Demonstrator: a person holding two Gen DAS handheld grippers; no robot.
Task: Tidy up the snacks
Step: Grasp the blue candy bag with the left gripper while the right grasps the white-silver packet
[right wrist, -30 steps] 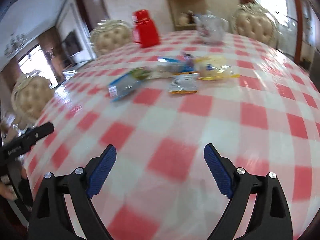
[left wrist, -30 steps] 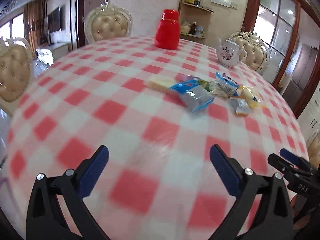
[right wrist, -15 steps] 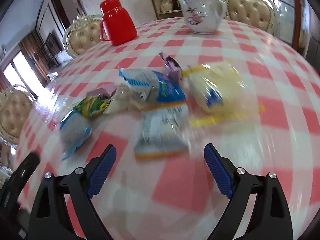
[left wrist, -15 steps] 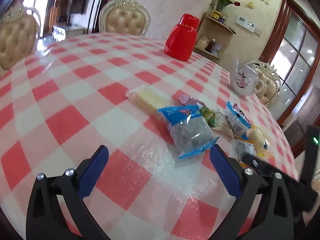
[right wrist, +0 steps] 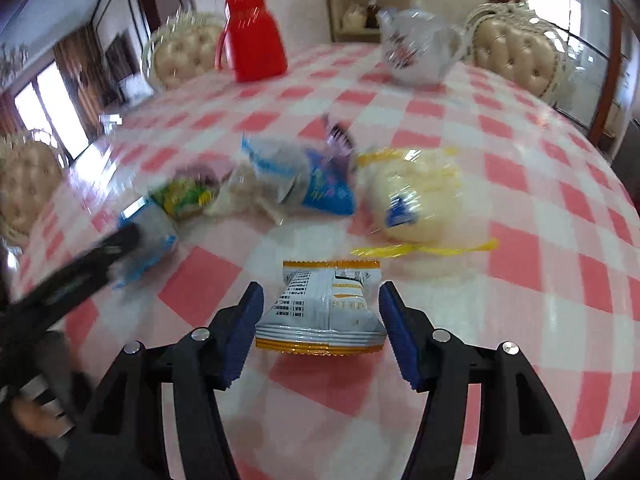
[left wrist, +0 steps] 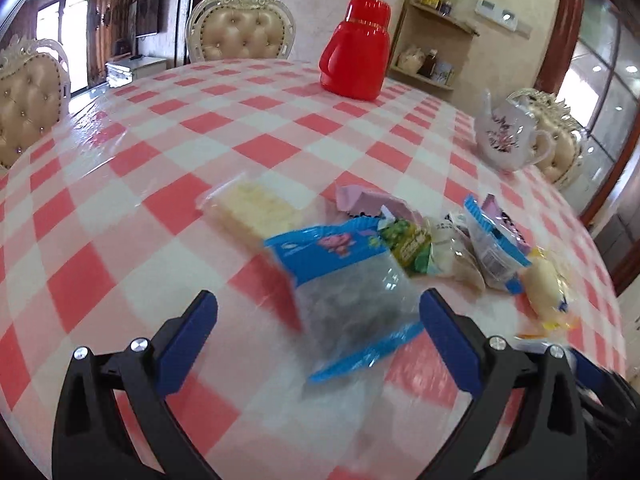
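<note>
Several snack packets lie in a pile on the red-and-white checked table [left wrist: 132,184]. My left gripper [left wrist: 318,332] is open, and a clear packet with blue ends [left wrist: 352,292] lies between its fingers, nearer the right one. Behind it are a pale cracker pack [left wrist: 256,208], a green packet [left wrist: 408,244] and a yellow bun [left wrist: 544,288]. My right gripper [right wrist: 320,320] has its jaws closing around a white packet with orange ends [right wrist: 324,308], which lies flat on the table. Its pads stand at the packet's sides, with no clear squeeze showing.
A red jug [left wrist: 358,50] stands at the far side and a white flowered teapot [left wrist: 508,136] at the far right. Padded chairs [left wrist: 244,36] ring the round table. The left gripper's black finger [right wrist: 88,260] shows blurred at the left of the right wrist view.
Both grippers have moved forward over the table up to the snack pile. The right jaws have narrowed around the white-and-orange packet. The blue-ended packet now lies between the left fingers.
</note>
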